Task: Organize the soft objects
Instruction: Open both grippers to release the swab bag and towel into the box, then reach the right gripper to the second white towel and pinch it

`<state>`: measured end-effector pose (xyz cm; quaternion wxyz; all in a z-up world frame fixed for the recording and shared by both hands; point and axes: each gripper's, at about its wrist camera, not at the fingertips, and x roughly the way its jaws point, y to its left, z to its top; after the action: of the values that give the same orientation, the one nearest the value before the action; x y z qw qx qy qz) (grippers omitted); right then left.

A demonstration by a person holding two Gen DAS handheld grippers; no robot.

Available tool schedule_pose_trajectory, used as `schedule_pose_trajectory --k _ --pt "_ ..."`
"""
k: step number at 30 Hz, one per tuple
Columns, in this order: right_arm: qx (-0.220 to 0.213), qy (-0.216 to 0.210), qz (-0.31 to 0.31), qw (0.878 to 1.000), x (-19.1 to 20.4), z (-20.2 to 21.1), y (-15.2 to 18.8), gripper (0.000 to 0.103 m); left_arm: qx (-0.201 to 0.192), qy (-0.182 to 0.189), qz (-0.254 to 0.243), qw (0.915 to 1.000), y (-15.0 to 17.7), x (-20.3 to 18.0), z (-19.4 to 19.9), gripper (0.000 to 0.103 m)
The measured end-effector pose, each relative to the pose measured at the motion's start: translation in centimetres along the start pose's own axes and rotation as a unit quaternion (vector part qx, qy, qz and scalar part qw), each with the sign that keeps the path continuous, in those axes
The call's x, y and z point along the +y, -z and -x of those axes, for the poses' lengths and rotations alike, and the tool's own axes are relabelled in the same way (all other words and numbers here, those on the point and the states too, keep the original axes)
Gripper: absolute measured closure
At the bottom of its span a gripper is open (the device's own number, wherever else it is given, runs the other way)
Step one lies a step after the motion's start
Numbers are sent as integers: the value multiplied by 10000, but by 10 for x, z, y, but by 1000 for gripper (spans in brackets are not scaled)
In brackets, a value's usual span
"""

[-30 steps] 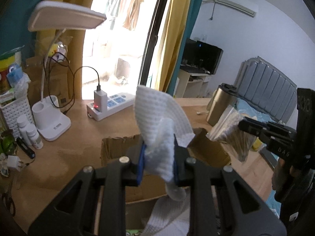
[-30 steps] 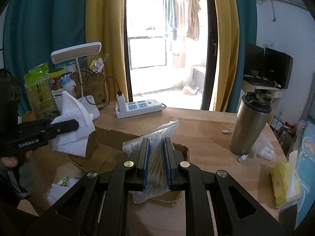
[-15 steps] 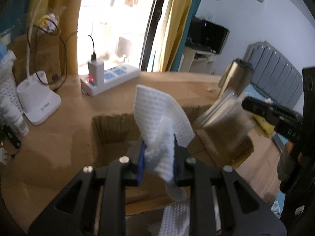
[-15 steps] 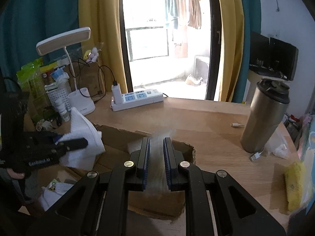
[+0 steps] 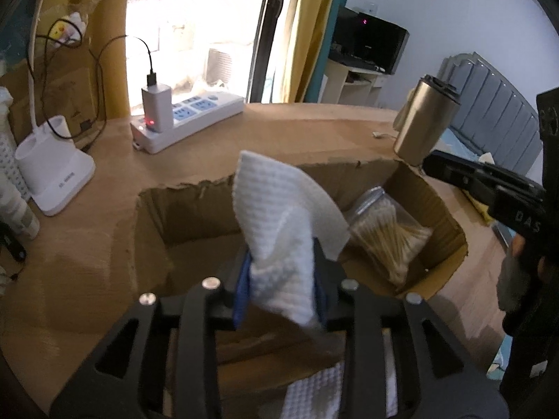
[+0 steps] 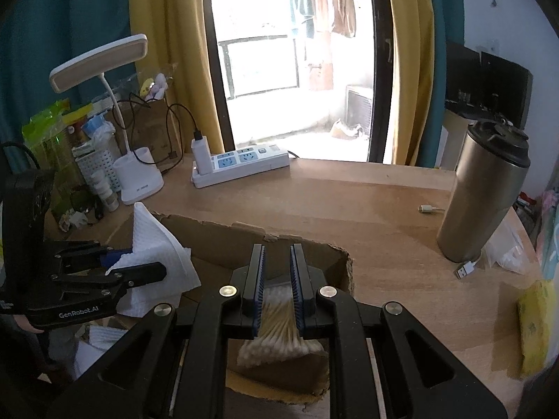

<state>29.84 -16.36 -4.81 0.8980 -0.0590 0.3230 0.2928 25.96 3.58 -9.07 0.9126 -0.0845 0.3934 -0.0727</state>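
Note:
My left gripper [image 5: 281,265] is shut on a white waffle-weave cloth [image 5: 279,220] and holds it over the left half of an open cardboard box [image 5: 153,223]. The cloth [image 6: 157,255] and left gripper [image 6: 115,265] also show in the right wrist view. A clear bag of cotton swabs [image 5: 387,234] lies in the right end of the box. My right gripper [image 6: 277,279] is open above the box [image 6: 223,241], with the swab bag [image 6: 279,331] loose below its jaws.
On the wooden table stand a steel tumbler [image 6: 485,195], a white power strip [image 6: 241,164], a desk lamp [image 6: 136,174] and clutter at the left [image 6: 70,160]. A yellow sponge [image 6: 534,328] lies at the right edge. More white cloth [image 5: 314,391] lies below the left gripper.
Both grippers have come down over the box. My right gripper has opened and the swab bag has dropped into the box. The left gripper still holds the cloth.

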Motion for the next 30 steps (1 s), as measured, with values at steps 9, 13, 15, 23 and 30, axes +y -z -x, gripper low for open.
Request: schedule_pose_trajectory --k 9,13,15,23,30 --pt "-185 -5 -11 9998 7 27 1 72 -487 65 7 9988 -1 -4 36 43" --pt "-283 5 18 9996 14 42 3 69 -659 76 0 9978 1 -10 54 40" --pt "-325 12 30 9995 17 50 4 67 -757 91 -10 9971 3 -13 64 39" --pt "-481 63 77 9988 28 78 11 63 -1068 85 26 9942 10 -18 96 37" --pt "-585 91 77 9982 36 98 21 63 -1250 103 -30 9921 21 -24 122 35"
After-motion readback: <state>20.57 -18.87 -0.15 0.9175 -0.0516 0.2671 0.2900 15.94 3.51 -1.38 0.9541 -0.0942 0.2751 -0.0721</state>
